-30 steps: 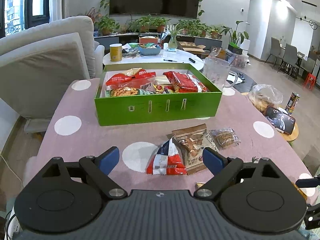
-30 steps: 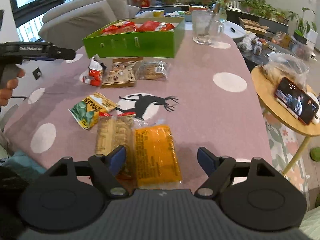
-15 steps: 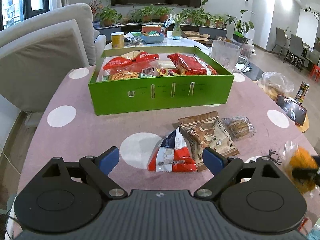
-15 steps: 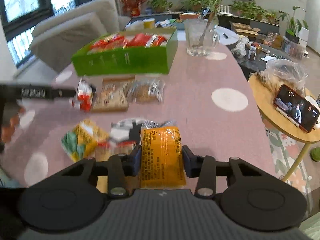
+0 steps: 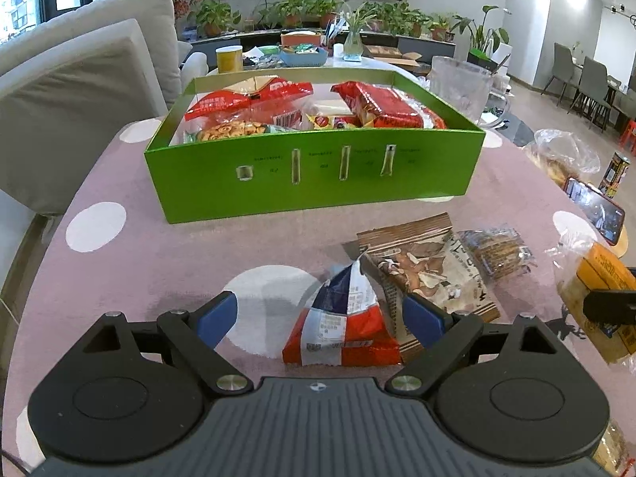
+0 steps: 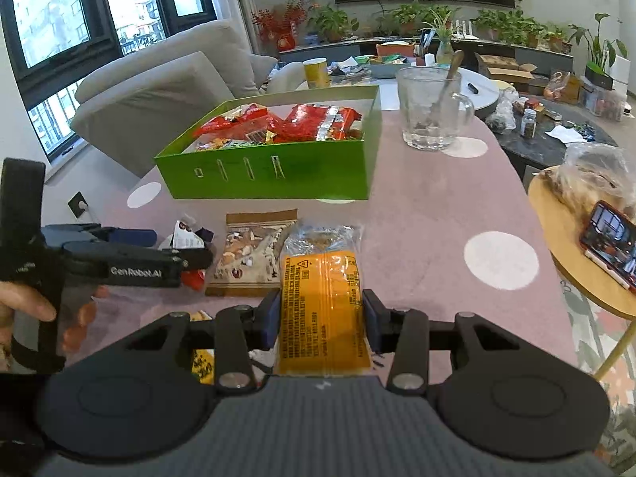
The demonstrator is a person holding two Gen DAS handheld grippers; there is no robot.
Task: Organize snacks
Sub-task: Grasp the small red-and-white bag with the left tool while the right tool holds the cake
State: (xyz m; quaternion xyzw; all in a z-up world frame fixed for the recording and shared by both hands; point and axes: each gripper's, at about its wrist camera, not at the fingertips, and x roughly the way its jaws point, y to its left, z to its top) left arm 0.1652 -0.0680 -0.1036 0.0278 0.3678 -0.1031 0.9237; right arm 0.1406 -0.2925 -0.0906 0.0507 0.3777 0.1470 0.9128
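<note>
Ahead, bare tablecloth beside green box.

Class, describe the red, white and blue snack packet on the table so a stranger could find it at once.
Start at the green box on the pink spotted table. In front of it lie three packets in a row. The red, white and blue packet is the leftmost, puffed into a peak, between the open left tool; its neighbours are a brown packet and a clear one.

Box sits behind 3 packets; mug right.
</note>
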